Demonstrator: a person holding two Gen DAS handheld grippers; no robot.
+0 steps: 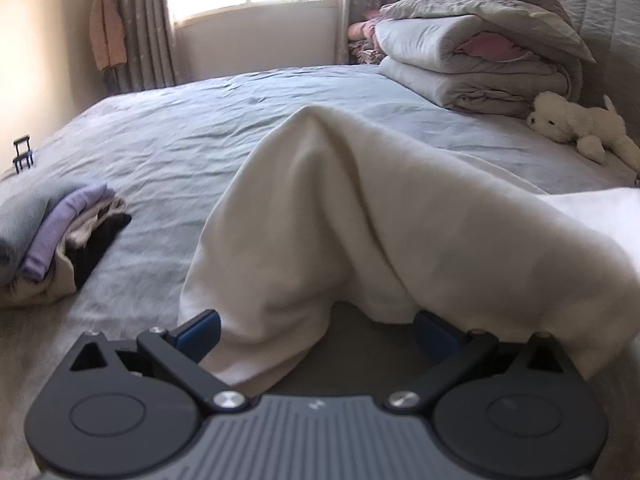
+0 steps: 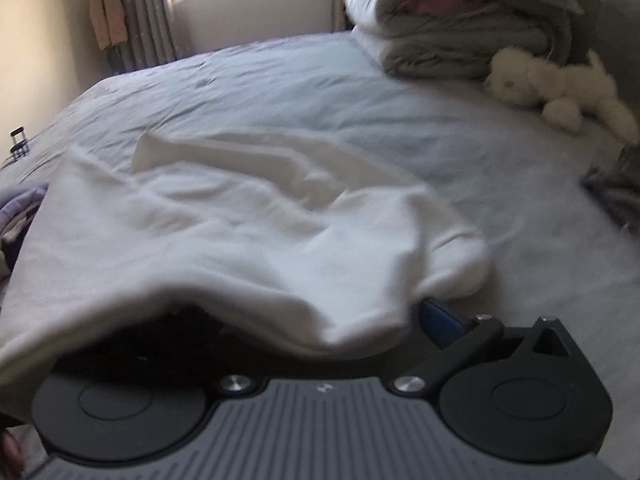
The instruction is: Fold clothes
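Cream-white knit, thick and soft like a sweatshirt, is the garment (image 1: 360, 220) in hand, and it is draped over both tools at once. On the left wrist view the cloth rises to a rounded peak at 12 o'clock and falls in 2 heavy lobes over the left gripper (image 1: 320, 336), whose blue-padded jaws stand spread wide with fabric hanging across and between them, not pinched as far as I can see. On the right wrist view the same garment (image 2: 240, 232) sprawls from 9 to 1 o'clock, rumpled, with a hem sagging over the right gripper (image 2: 320, 344); only its right blue pad shows, the other is buried, so I cannot tell whether those jaws are closed on anything. My guess is the cloth is being lifted or carried from beneath to spread it flat on the bed (image 1: 180, 140) before a fold. The pale blue-grey sheet is lightly creased. At 9 o'clock on the left view sits a stack of folded clothes (image 1: 60, 236), grey, lilac, beige and black, likely the finished pile. A fluffy white plush toy (image 1: 580, 128) and folded quilts (image 1: 480, 64) lie at 2 o'clock.
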